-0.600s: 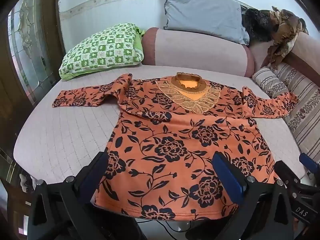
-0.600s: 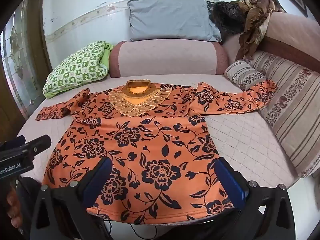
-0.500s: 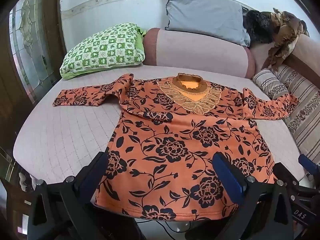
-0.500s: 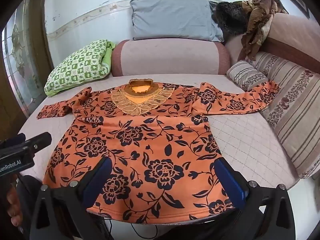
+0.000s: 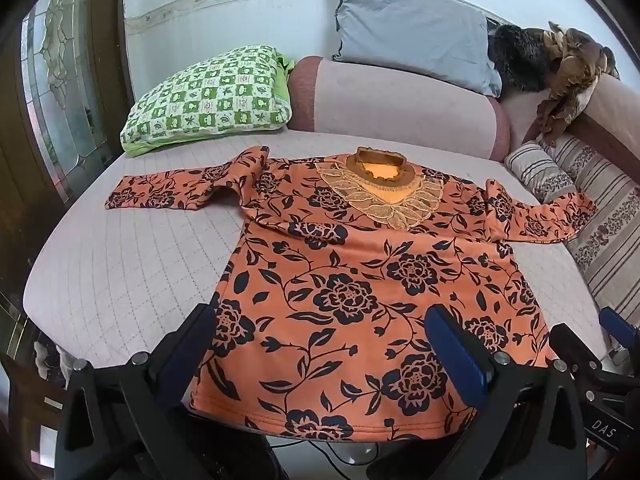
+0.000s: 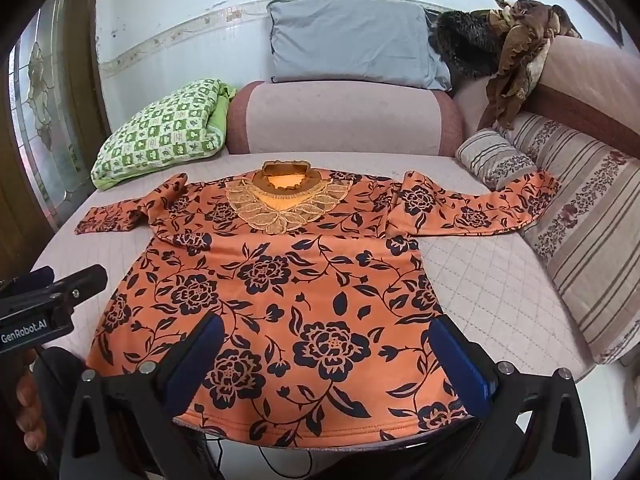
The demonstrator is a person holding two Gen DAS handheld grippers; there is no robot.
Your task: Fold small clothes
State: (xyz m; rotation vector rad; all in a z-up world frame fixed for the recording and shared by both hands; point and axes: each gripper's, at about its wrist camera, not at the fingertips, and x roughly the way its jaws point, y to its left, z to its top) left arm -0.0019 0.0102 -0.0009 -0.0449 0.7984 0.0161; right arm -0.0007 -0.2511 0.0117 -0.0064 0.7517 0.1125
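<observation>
An orange top with black flowers (image 5: 360, 280) lies flat, front up, on the quilted pink cushion (image 5: 120, 272). Its lace collar points away and both sleeves are spread out sideways. It also shows in the right wrist view (image 6: 288, 292). My left gripper (image 5: 320, 344) is open and empty, hovering above the hem near the front edge. My right gripper (image 6: 324, 352) is open and empty, also above the hem. The left gripper's body (image 6: 48, 300) shows at the left edge of the right wrist view.
A green checked pillow (image 5: 208, 96) lies at the back left. A grey pillow (image 5: 412, 28) leans on the pink bolster (image 5: 400, 108). Brown clothes (image 5: 568, 64) hang at the back right. A striped cushion (image 5: 540, 168) and the striped seat back (image 6: 592, 248) border the right side.
Both grippers have drifted very slightly. The top has not moved and both grippers stay open.
</observation>
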